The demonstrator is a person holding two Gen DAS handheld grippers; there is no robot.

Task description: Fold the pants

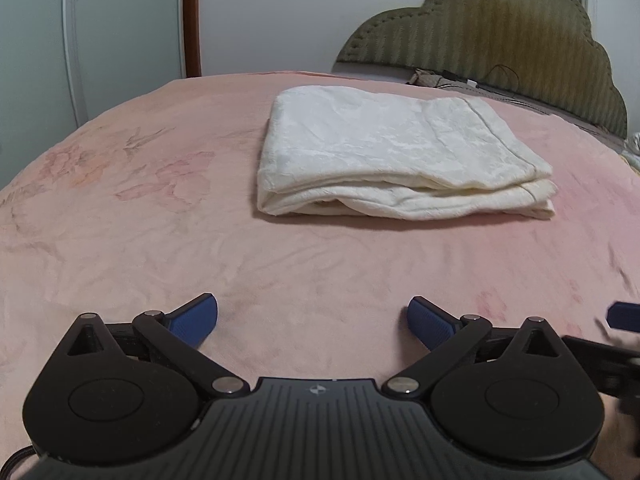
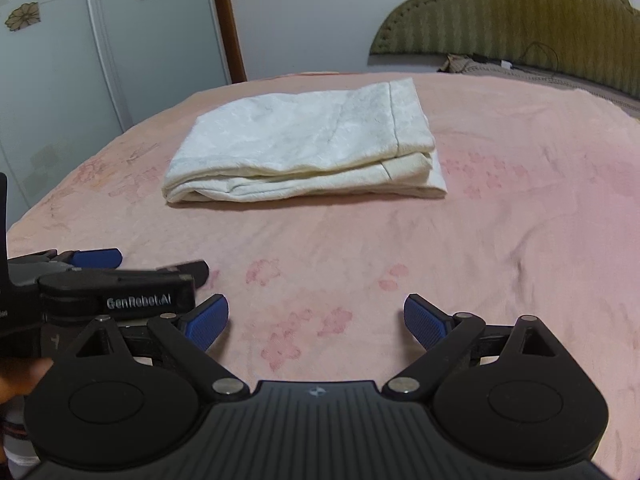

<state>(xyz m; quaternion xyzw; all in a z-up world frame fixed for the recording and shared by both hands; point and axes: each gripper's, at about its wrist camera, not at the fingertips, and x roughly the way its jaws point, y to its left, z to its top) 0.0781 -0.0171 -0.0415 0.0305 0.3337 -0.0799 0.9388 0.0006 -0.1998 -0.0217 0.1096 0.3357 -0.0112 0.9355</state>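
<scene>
The white pants (image 1: 400,152) lie folded into a flat, layered rectangle on the pink bedspread (image 1: 320,264), out in the open middle of the bed and well apart from both tools. In the right wrist view the same bundle (image 2: 304,144) shows a stitched hem along its right end; its inner layers are tucked under and cannot be made out.

The left hand-held gripper (image 1: 313,322) hangs above the bedspread nearer the camera, its blue fingers (image 1: 192,320) spread wide with nothing between them. The right hand-held gripper (image 2: 316,322) is likewise wide and empty. In the right wrist view the left tool sits just beside it at the left edge, and its side (image 2: 140,302) reads "GenRobot.AI". A bit of a hand (image 2: 20,380) shows blurred below it, cut off by the frame.

Faded pink flowers are printed on the bedspread. Behind stands an olive padded headboard (image 1: 500,40), partly cut off at the right, with a cable (image 2: 540,56) and small items at its foot too small to identify.
</scene>
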